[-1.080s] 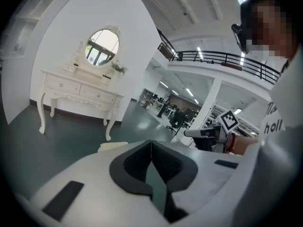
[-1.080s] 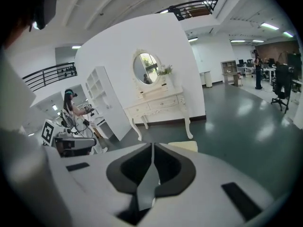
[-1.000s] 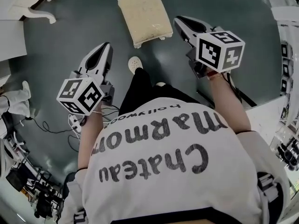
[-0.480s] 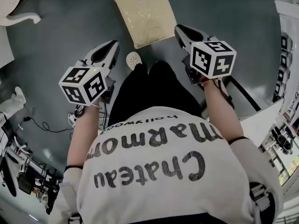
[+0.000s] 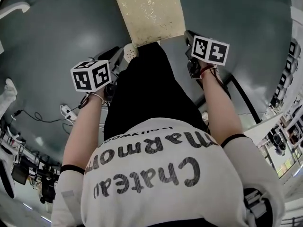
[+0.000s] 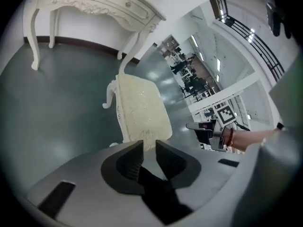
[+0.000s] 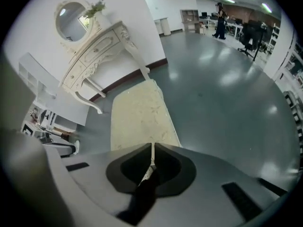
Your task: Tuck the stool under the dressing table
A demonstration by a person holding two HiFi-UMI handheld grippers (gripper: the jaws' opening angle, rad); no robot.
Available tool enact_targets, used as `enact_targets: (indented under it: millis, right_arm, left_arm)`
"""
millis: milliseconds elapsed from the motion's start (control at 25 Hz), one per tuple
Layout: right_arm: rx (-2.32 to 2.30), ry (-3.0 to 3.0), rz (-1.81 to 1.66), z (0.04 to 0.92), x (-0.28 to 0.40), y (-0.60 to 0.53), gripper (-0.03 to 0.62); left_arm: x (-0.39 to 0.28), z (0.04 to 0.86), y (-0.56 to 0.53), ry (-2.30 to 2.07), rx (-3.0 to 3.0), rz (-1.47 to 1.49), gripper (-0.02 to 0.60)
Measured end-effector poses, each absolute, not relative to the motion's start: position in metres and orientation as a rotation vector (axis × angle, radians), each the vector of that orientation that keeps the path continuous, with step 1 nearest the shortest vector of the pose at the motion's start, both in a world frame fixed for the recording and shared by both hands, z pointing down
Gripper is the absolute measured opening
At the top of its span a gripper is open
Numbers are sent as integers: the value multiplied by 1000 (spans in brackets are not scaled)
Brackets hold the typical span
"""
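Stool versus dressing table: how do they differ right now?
The stool is low with a padded cream seat; the dressing table stands taller, with drawers and a round mirror on top. The stool sits out on the open floor, apart from the dressing table, which backs onto the wall. Both are cream-white with curved legs.

Bright o/head lights, glare on floor [image 7: 227, 74], fisheye warp, dark corners
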State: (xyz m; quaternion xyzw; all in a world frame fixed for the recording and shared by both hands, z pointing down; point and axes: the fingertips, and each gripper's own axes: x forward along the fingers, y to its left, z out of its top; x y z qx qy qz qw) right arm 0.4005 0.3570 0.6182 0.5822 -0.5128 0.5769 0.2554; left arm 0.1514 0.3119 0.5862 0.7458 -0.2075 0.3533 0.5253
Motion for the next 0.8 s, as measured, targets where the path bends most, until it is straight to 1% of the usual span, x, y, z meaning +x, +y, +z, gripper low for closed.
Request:
enact_targets:
  millis: [40,80,120,160,200,240,320,400,520,720,800]
  right_arm:
    - [1555,-1404,1602,629,402,359,35]
    - [1531,-1425,1630,638,404,359,37]
    - [1501,-1454,1651,647,405,360,74]
    - [1460,-1490,1668,654,406,360,229]
    - [1412,-1528,1675,662,406,360,275]
    - [1369,-1560,1670,669,407,360,294]
    - [1317,-1589,1662,685,413,361,307]
    - [1288,-1585,1723,702,417,362,307]
    - [1232,-1576,1818,721,415,364,306]
    - [1103,-1615,1830,735,400,357,307]
    - [1070,-1608,1831,734,398,358,307]
  left_arm:
    - [151,594,315,-491,1755,839,97]
    - [152,603,319,-477,1724,838,200]
    - [153,612,323,-460,1696,843,237]
    - [154,620,327,-447,1673,853,250]
    - [155,629,330,-440,1656,866,263]
    - [157,638,332,-435,1644,886,272]
    - [160,661,336,-432,1628,947,285]
    - [165,681,336,-442,1595,986,297]
    - [182,697,334,-464,1522,929,319]
    - [210,719,321,-517,1393,777,321]
    - [212,723,324,-537,1361,811,319]
